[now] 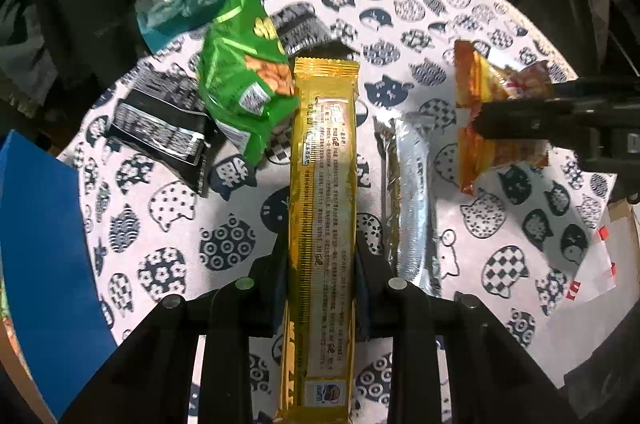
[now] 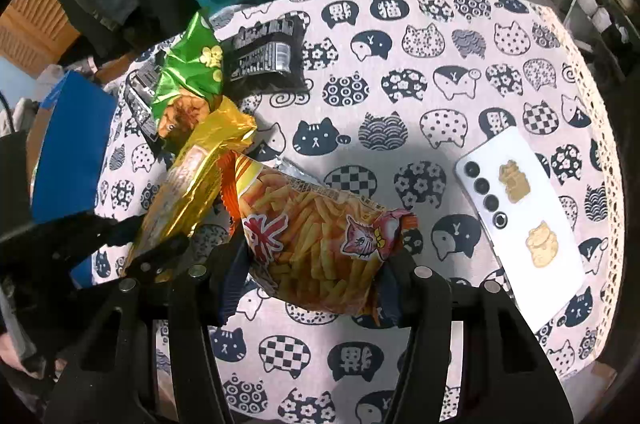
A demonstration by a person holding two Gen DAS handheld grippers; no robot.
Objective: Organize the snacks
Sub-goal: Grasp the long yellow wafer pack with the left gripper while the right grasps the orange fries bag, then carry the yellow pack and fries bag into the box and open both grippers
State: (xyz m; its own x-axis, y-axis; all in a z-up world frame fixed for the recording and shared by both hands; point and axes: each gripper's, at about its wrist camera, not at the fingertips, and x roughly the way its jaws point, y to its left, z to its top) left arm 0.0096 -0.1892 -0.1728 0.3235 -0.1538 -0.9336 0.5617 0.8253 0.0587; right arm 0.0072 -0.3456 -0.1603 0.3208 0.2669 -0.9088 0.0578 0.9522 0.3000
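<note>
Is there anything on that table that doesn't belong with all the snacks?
Yes: a white phone lies face down near the table's right edge, apart from the snack packets. It has two gold cat stickers on its back. Nothing looks spilled or torn.

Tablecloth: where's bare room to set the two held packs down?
Free: tablecloth between black packet and phone, also the near strip. Crowded: left side, around green bag and blue box.

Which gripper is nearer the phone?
Right. The right gripper, shut on the fries bag, sits just left of the phone; the left gripper, holding the gold pack, is farther left.
</note>
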